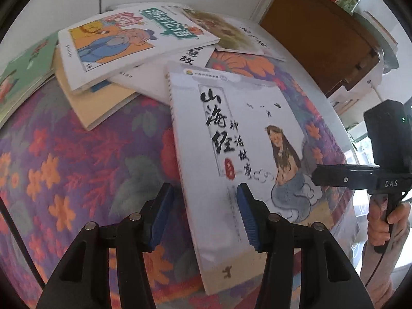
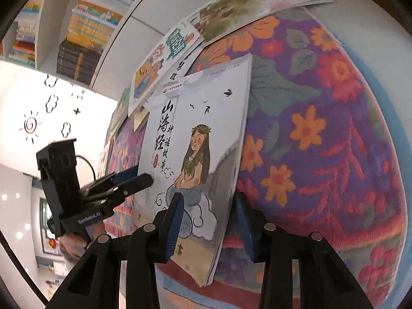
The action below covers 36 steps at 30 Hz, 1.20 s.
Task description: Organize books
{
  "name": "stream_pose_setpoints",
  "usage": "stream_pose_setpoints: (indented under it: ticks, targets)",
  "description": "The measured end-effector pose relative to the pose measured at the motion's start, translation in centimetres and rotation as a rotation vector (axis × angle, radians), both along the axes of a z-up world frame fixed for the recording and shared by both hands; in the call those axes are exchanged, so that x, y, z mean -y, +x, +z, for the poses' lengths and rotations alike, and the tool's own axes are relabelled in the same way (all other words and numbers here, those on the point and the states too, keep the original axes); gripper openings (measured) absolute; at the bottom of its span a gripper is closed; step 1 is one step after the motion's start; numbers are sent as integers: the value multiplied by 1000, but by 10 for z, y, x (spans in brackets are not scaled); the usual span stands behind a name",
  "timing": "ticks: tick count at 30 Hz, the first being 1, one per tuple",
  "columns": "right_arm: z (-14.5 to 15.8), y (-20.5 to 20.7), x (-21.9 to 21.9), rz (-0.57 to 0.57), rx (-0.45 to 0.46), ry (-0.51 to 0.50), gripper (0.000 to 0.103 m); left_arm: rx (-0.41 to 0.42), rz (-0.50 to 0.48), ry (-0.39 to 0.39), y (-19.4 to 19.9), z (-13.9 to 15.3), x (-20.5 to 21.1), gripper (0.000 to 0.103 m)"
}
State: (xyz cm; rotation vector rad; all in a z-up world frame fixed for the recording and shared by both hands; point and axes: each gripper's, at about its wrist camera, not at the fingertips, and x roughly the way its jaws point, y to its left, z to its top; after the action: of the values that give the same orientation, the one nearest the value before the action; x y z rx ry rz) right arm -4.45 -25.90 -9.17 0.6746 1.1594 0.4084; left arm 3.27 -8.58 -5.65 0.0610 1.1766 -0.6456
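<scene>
The book (image 1: 239, 139) lies lengthwise ahead, its near corners between the parted, unclenched fingers of both the left gripper (image 1: 204, 215) and right gripper (image 2: 208, 225).

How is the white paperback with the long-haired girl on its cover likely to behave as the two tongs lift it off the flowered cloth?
The white paperback looks thin with a soft cover, so it will probably flex or sag between the left tongs and right tongs. It seems light for its size. Its glossy-looking cover may slip unless both blue pads grip firmly.
</scene>
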Motion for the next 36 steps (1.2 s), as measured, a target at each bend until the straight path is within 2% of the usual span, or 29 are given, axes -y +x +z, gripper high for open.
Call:
stream_pose_setpoints:
  ticks: [9,14,16,18,20,22,25,29,31,36]
  targets:
    - [-10,35,6,3,-22,60,27,-29,25,-94,27,-6,-2,35]
    - [-5,43,0,17,-6,5,27,-47,73,-157,34,-11,-13,30]
    - [-2,43,-4,14,1,-21,26,-13,96,-180,33,-14,-14,29]
    - [-2,39,-5,2,22,-43,21,41,108,-162,27,-13,-9,29]
    - [-2,32,-7,-7,71,-65,21,102,130,-160,18,-14,-8,29]
    - [-3,28,-7,-20,100,-64,21,139,165,-229,11,-19,-16,29]
    - [-6,30,-2,-38,90,-22,21,112,148,-249,16,-19,-18,28]
    - [-13,38,9,-42,15,54,17,90,136,-287,21,-22,-21,28]
    - [-12,41,8,-44,-2,50,16,87,137,-297,20,-23,-22,27]
    - [-7,33,-1,-91,32,-3,17,85,136,-308,18,-23,-24,27]
